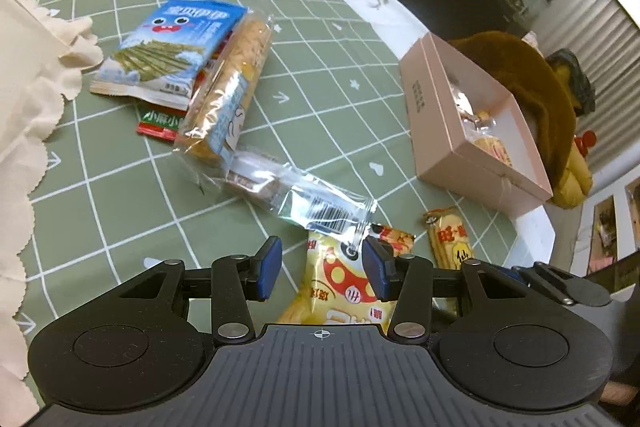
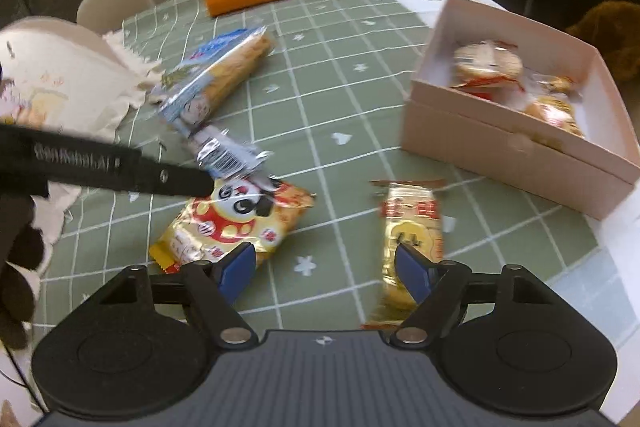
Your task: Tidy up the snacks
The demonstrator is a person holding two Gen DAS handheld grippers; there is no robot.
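Pink box far right, holding wrapped snacks.
Left gripper half-open around panda snack bag, pads apart; right gripper wide open, empty.

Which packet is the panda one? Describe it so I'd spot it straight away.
Start at the pink box on the green checked tablecloth. Toward the camera lie two yellow packets; the panda packet is the wider one, farther from the box. Unlike the slim gold packet beside it, it shows a black-and-white panda face.
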